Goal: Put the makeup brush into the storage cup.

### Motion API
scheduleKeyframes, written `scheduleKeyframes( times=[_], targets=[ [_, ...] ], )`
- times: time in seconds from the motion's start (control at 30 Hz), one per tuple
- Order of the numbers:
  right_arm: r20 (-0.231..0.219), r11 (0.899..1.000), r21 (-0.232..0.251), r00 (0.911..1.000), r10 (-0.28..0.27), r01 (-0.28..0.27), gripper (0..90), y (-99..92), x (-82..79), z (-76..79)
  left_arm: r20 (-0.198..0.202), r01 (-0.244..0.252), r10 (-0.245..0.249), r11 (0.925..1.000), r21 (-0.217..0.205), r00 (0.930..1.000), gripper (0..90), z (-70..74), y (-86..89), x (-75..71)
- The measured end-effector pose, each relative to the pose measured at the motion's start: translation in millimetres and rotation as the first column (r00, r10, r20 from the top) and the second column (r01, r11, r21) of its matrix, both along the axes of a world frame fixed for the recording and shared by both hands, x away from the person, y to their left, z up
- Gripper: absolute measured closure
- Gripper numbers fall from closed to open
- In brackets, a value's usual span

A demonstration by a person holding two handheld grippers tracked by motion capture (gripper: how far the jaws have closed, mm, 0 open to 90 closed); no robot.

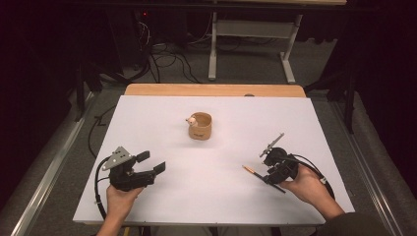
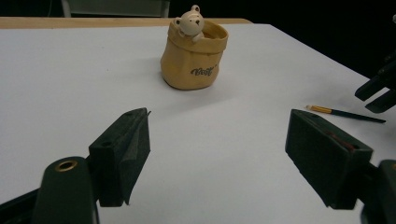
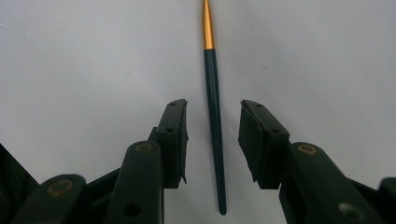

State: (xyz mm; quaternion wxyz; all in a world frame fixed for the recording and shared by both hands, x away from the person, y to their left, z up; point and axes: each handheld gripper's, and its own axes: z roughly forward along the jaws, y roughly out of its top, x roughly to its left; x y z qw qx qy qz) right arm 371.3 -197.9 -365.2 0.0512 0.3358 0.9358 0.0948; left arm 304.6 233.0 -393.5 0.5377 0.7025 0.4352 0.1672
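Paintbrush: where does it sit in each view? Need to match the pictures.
High view: the paintbrush lies on the white table, lower right, its tip poking out left of the right gripper.
Left gripper view: right edge, mid-height, flat on the table, below the other gripper.
Right gripper view: centre, running top to bottom between the open jaws, pads not touching it.
Shared landmark: its gold ferrule.

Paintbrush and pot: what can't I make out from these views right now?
- Paintbrush tip: cut off by the top edge, right gripper view.
- Paintbrush handle, high view: partly hidden under the right hand-held gripper.
- Pot interior: hidden by its rim, left gripper view; too small in the high view.
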Motion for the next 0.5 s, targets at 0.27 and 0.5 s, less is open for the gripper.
scheduleKeyframes(
  times=[0.27,0.5],
  targets=[
    [-0.019,1.000,-0.021,0.9998,0.007,-0.007,66.5,1.2,1.8,-3.6,-0.001,0.001,-0.001,1.0000,-0.001,1.0000,22.4,-0.1,0.0,0.2],
    [-0.042,0.999,-0.035,0.9991,0.009,-0.010,69.3,0.0,2.7,-8.2,0.001,0.001,-0.001,1.0000,-0.002,1.0000,22.4,0.0,-0.1,0.2]
  ],
)
